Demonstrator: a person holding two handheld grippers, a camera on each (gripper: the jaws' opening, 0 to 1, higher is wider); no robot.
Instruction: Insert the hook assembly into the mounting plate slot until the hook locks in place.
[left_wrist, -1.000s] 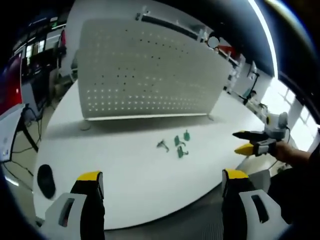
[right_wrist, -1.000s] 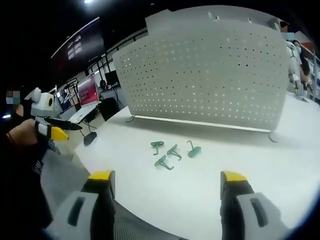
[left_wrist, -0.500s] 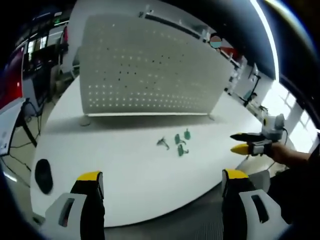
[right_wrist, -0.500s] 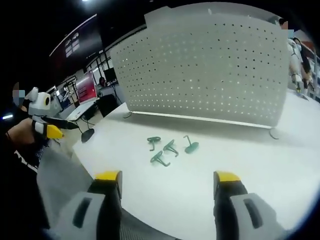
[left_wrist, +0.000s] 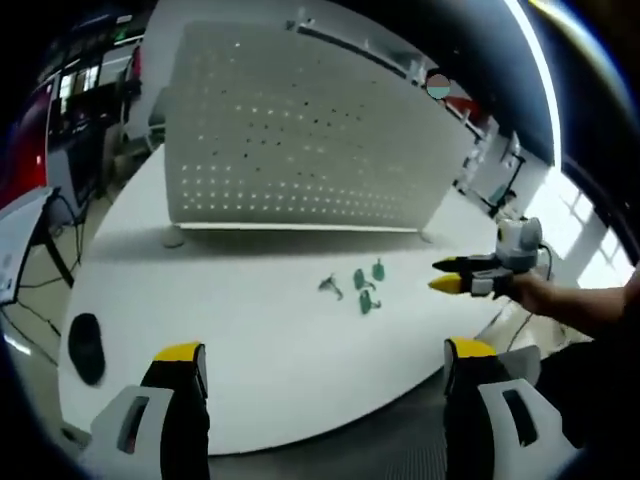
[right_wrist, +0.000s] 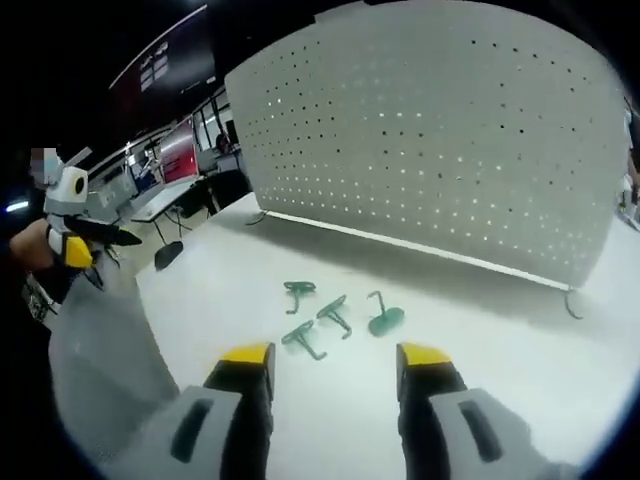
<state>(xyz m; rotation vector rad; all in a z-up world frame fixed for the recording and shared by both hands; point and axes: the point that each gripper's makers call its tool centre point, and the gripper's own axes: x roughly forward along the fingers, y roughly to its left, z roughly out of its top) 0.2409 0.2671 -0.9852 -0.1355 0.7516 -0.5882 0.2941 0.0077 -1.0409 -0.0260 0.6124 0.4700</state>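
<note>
Four small green hooks (right_wrist: 332, 315) (left_wrist: 362, 289) lie loose in a cluster mid-worktop, well apart from the upright white perforated mounting plate (right_wrist: 430, 150) (left_wrist: 300, 140) standing along the far edge.

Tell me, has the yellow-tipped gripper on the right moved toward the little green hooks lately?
Yes. In the left gripper view, the right gripper has come in over the white table, nearer the green hooks lying before the white perforated panel.

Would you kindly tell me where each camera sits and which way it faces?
Left gripper view: rides the left claw, facing the pegboard across the white table; the right claw and a hand enter from the right.
Right gripper view: rides the right claw, just above the green hooks.
Shared: pegboard, hooks, table.
</note>
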